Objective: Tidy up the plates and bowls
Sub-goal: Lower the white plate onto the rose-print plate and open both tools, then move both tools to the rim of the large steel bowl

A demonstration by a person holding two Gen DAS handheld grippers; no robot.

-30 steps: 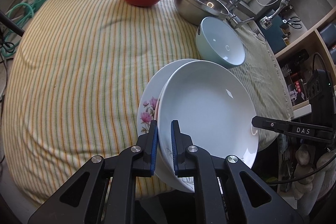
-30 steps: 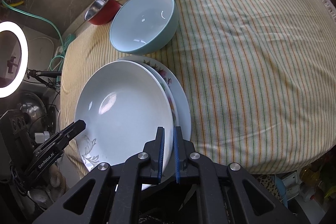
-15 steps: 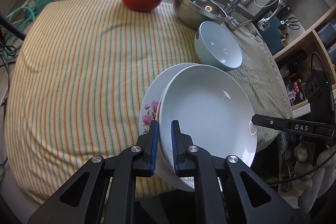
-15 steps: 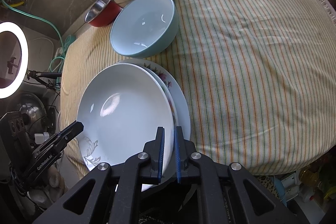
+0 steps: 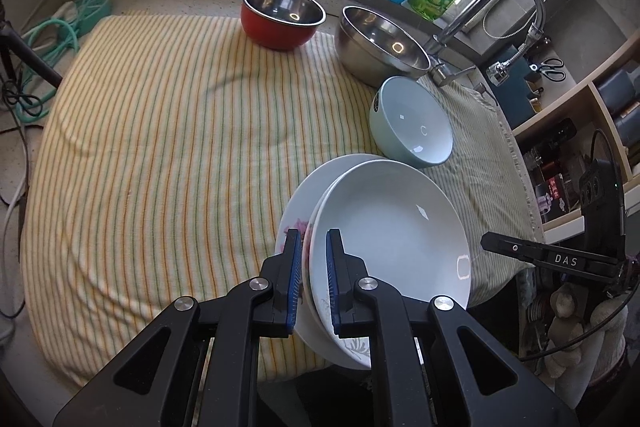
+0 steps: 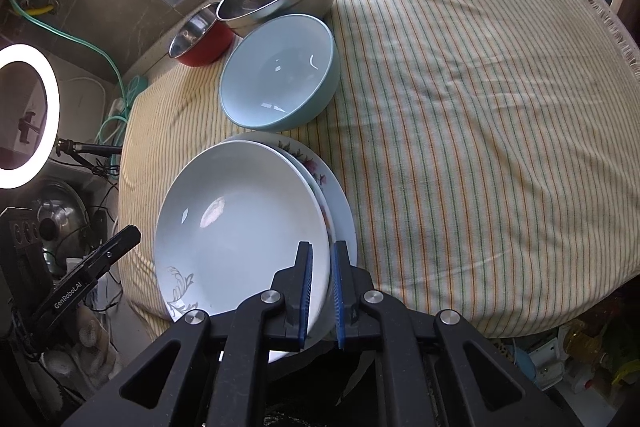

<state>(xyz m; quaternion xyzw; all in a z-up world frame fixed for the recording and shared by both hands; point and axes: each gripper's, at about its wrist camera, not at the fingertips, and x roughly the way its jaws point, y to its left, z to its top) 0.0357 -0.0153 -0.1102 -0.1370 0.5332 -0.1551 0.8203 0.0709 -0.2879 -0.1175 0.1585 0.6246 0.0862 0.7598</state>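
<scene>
Working over a striped cloth (image 5: pixel 160 155) that is covering the counter, I am holding two stacked plates at its near edge, one gripper on each side. The white plate (image 5: pixel 392 227) is sitting on top of the floral plate (image 5: pixel 298 223), slightly offset, so the flowered rim is peeking out along one side. My left gripper (image 5: pixel 312 279) is closing its blue-padded fingers narrowly over the near rim of the stack, and my right gripper (image 6: pixel 320 291) is doing the same from the opposite side; both appear to be pinching the rims of the two plates together, though I cannot tell how firmly. As I am judging it, the plates are already gathered into one pile, so that part looks largely done. The bowls are still waiting separately: the steel bowl (image 5: pixel 380 47) near the faucet (image 5: pixel 492 7), the pale blue bowl (image 5: pixel 412 123) just beside the plate stack and close against the steel one, and the smaller red bowl (image 5: pixel 282 15) farther back. None is nested inside another, so I am guessing the stacking of bowls remains to be done.
</scene>
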